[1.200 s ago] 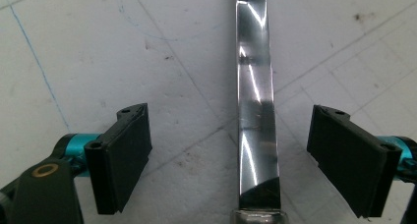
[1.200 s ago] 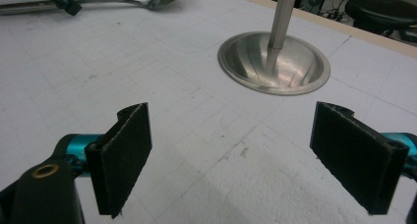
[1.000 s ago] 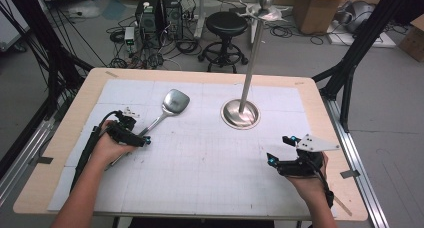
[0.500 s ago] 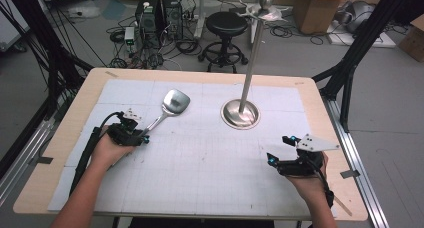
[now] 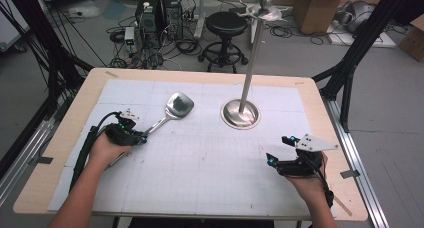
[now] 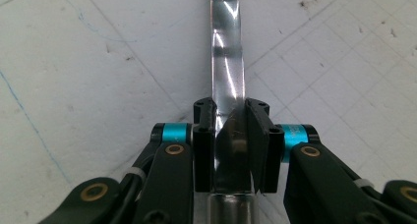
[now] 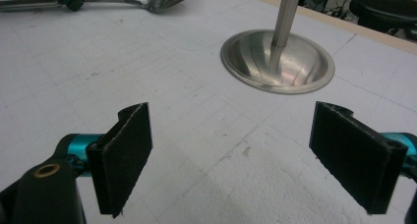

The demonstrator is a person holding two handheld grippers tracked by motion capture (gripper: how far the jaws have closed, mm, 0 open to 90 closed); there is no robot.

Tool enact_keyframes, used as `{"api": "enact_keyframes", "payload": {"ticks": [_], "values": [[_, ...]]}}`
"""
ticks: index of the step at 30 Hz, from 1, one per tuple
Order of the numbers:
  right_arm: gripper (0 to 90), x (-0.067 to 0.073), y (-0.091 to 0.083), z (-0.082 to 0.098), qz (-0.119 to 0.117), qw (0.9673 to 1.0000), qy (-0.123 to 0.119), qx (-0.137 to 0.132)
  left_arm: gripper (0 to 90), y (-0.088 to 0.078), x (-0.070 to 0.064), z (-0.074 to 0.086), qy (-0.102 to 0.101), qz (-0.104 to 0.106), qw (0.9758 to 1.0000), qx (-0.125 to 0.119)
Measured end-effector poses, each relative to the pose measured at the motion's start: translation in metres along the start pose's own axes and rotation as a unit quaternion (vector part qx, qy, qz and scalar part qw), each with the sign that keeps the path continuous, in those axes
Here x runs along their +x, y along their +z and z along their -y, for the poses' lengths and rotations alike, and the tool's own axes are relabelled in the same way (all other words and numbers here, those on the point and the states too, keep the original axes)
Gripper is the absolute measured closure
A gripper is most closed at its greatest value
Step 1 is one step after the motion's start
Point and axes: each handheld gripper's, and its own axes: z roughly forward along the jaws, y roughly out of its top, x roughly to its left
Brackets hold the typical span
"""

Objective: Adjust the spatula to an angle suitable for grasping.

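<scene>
White gridded counter (image 5: 210, 178): left gripper (image 6: 230, 117) has just closed on the spatula (image 5: 172, 111) handle (lying flat). Right gripper (image 7: 246, 150) waits open; lifting likely comes next.

High view overhead; claw views close, sharing spatula (image 5: 172, 110).

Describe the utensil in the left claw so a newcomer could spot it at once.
On the white gridded mat, left of the steel stand, lies a shiny metal spatula. The left claw clamps its flat handle. It is the table's one loose utensil.

light: even, bright | glare: steel spatula handle (image 6: 227, 62) | shadows: soft | focus: sharp
</scene>
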Motion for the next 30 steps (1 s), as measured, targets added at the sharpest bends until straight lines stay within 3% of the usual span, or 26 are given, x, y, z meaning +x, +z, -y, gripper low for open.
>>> {"api": "enact_keyframes", "payload": {"ticks": [5, 9, 16, 21, 25, 30], "values": [[15.2, 0.0, 0.0, 0.0, -0.001, 1.0, 0.002, 0.0, 74.6, -0.003, -0.002, 0.001, 0.009, 0.02, 0.9997, 0.006], [15.2, 0.0, 0.0, 0.0, -0.002, 1.0, 0.001, -0.002, 74.6, -0.004, -0.008, 0.002, 0.03, 0.04, 0.9987, 0.008], [15.2, 0.0, 0.001, -0.002, -0.004, 1.0, -0.001, -0.003, 74.6, -0.003, -0.024, 0.0, 0.068, 0.07, 0.9952, 0.006], [15.2, 0.0, 0.002, -0.002, -0.005, 1.0, 0.0, -0.004, 74.6, -0.002, -0.035, -0.001, 0.096, 0.091, 0.9912, 0.005], [15.2, 0.0, 0.003, -0.003, -0.005, 1.0, -0.001, -0.003, 74.6, 0.0, -0.045, -0.003, 0.131, 0.105, 0.9857, 0.011], [15.2, 0.0, 0.004, -0.003, -0.005, 1.0, -0.002, -0.002, 74.6, 0.006, -0.063, -0.008, 0.16, 0.116, 0.9801, 0.008]]}}
